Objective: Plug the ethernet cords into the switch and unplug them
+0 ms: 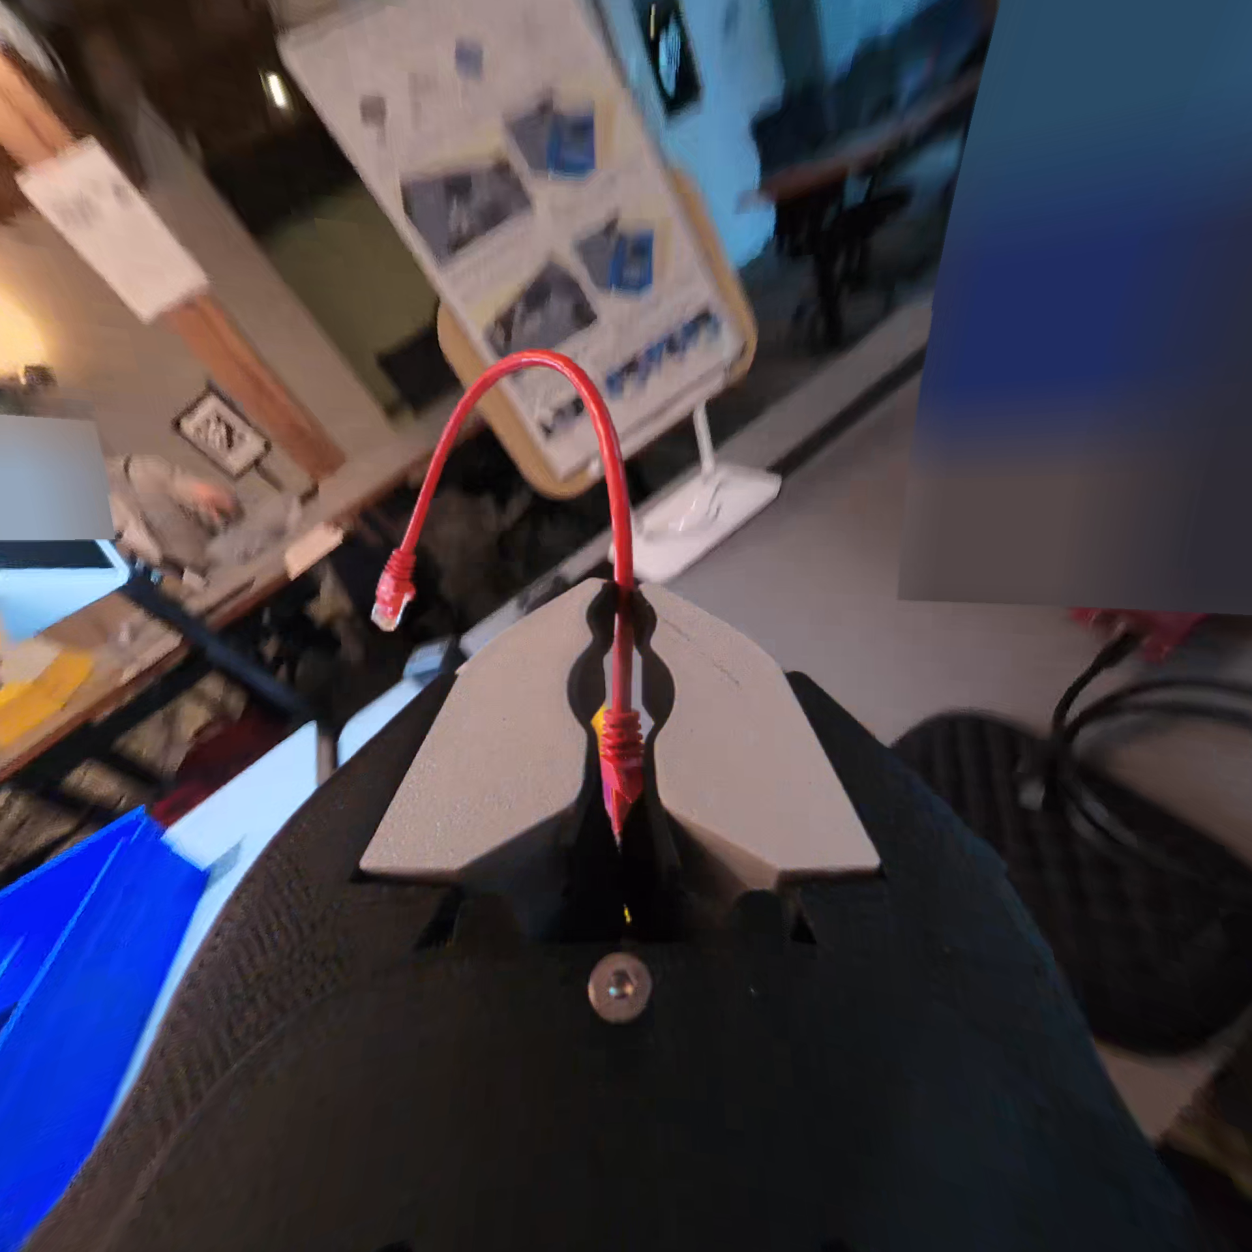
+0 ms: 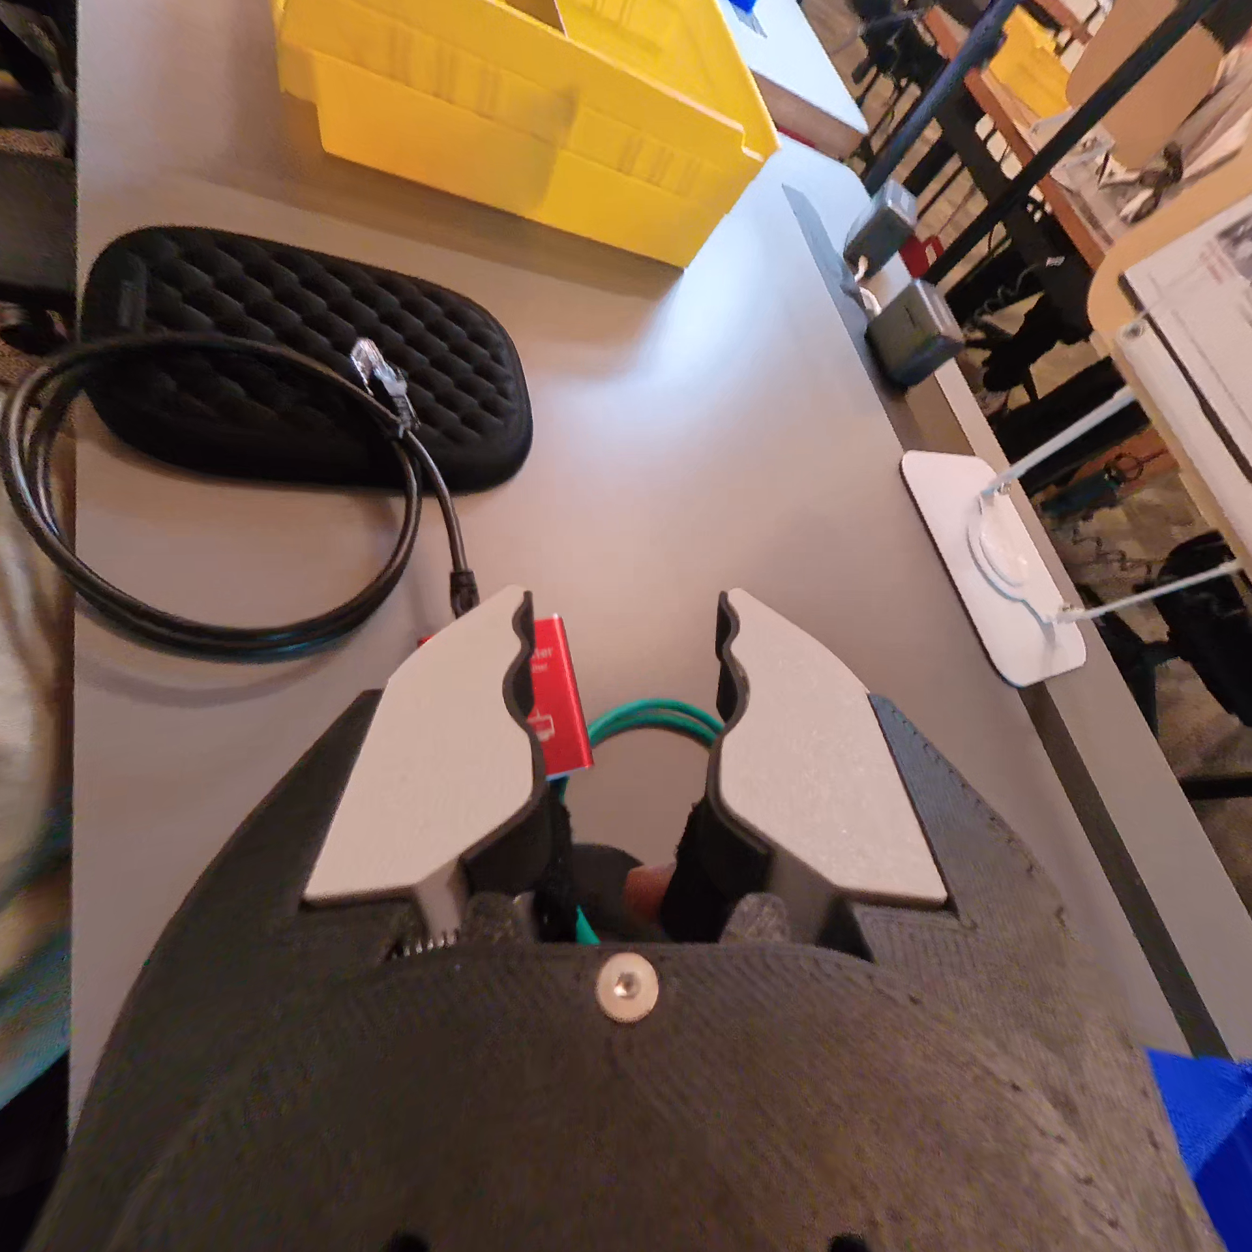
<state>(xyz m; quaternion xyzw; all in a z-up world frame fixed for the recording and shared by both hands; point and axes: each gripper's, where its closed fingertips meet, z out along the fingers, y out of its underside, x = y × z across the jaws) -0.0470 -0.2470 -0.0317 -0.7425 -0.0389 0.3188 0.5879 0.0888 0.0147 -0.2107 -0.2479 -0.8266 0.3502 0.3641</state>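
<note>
Left gripper [image 1: 618,596] is clamped on the red cord [image 1: 522,366], held up in the air w/ its free plug [image 1: 393,593] dangling left. Likely mid-carry, either toward or away from the switch. Right gripper [image 2: 623,610] hangs w/ jaws wide over the table [image 2: 643,406]; the red switch [image 2: 559,704] sits just inside its left finger, green cord [image 2: 650,718] looped between the jaws. Next: bring the free plug down, square it to a port.

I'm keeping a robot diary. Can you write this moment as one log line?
left gripper: shut on red cord | right gripper: open above red switch | green cord: by switch | black cord: on table
</note>
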